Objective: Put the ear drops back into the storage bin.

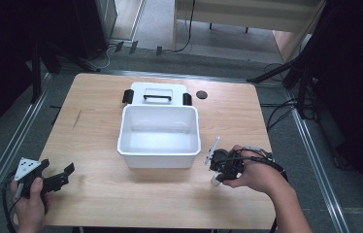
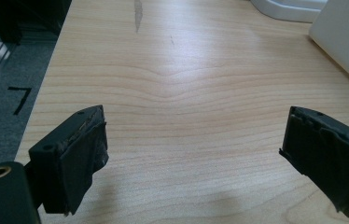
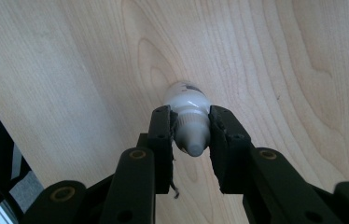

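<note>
My right hand-held gripper (image 3: 190, 133) points down at the bench (image 1: 97, 194), pinching a small white bottle (image 3: 189, 116) right of the white bin (image 1: 160, 155). My left hand-held gripper (image 2: 191, 154) rests spread, low and level. No readable label.

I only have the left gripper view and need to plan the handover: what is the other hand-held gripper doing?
Observer: The right hand-held gripper is shut on a small white bottle, pads on its neck.
Operator: Where is that on the table?
Observer: In the high view it sits to the right of the white bin, near the table's front edge.
Operator: Is the bin empty?
Observer: Yes, its inside looks bare, and its lid with a black handle lies just behind it.
Operator: And my own jaws?
Observer: The left hand-held gripper is open near the front left corner, holding nothing.
</note>
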### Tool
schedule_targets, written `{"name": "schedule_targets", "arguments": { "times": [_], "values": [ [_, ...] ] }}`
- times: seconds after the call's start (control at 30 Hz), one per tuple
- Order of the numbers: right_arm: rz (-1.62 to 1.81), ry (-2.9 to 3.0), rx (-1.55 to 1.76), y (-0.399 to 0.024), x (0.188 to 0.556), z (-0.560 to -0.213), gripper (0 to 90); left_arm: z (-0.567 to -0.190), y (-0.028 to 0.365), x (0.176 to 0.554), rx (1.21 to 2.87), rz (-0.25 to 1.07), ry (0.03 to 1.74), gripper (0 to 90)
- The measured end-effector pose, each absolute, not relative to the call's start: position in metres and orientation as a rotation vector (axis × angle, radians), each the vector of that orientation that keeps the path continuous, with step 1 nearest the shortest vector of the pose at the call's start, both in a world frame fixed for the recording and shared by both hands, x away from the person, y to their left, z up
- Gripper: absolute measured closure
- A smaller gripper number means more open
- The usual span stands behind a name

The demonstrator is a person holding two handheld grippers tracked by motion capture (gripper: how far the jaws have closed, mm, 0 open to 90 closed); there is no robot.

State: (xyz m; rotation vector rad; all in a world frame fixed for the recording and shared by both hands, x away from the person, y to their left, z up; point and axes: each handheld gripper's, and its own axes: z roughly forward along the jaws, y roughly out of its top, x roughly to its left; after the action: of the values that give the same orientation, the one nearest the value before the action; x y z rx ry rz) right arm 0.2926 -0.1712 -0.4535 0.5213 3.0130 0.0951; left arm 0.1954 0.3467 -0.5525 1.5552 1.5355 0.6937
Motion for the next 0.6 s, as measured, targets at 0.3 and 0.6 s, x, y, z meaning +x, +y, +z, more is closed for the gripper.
{"name": "schedule_targets", "arguments": {
  "times": [0.3, 0.6],
  "values": [
    [0.01, 3.051, 0.434, -0.166, 0.292, -0.448, 72.1, -0.552, 0.347, 0.195, 1.556, 0.692, 1.535, 7.3],
    [0.023, 3.042, 0.41, -0.153, 0.297, -0.409, 72.1, -0.552, 0.346, 0.195, 1.555, 0.694, 1.534, 7.3]
  ]
}}
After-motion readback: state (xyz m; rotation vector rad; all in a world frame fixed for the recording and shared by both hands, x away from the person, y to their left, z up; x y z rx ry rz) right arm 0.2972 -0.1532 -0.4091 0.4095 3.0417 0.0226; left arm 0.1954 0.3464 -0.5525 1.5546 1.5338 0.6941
